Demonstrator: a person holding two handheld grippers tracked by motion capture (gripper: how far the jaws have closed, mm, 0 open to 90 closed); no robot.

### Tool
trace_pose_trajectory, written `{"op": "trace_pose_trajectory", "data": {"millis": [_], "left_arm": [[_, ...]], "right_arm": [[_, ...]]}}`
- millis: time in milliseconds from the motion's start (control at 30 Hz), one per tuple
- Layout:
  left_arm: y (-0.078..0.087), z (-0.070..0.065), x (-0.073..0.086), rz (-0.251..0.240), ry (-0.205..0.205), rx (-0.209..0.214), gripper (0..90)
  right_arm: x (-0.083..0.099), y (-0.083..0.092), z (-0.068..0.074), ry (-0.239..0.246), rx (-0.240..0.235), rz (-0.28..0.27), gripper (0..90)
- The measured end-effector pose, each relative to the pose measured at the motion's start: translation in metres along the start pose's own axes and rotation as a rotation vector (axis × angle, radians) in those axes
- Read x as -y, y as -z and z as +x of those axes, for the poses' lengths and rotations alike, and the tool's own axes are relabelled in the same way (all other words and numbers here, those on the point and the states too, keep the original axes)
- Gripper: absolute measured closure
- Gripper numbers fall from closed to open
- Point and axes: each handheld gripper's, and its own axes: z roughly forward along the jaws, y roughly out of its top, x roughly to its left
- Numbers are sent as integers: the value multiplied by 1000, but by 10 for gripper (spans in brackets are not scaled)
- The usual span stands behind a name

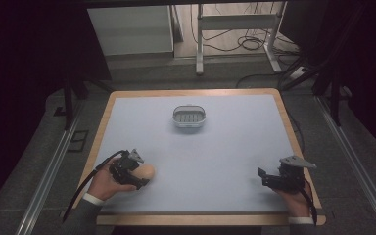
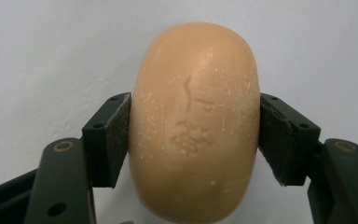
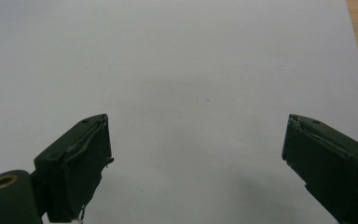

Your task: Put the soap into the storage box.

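Between the two black pads of your left hand-held gripper (image 2: 195,140) sits the soap (image 2: 195,121). The pads press on its two long sides, so you are pinching it. It is a smooth, round, tan bar with a little stamp on top. From the high view the soap (image 1: 146,172) is at the near left part of the counter (image 1: 215,147), low down by the pale sheet.

Soap is slippery and its sides curve. The pads touch only the middle of each side. If you lift fast or tilt your hand, I think the bar can pop out forward like a wet seed. If you squeeze harder, it may shoot out even more easily, or the pads may dent it.

Your right hand-held gripper (image 3: 196,158) has its jaws spread wide with nothing between them. It rests at the near right of the counter (image 3: 191,70), well apart from the soap, so it cannot catch a slip.

Farther off, near the middle back, stands the small white soap dish (image 1: 189,117). It is light, I guess. A drop from high up may knock it away or bounce the soap out.
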Motion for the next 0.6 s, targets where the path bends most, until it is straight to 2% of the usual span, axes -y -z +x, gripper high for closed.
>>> {"op": "trace_pose_trajectory", "data": {"millis": [600], "left_arm": [[4,8,-4,-23,23,8,322]], "right_arm": [[0,0,0,-1,2,0,78]]}}
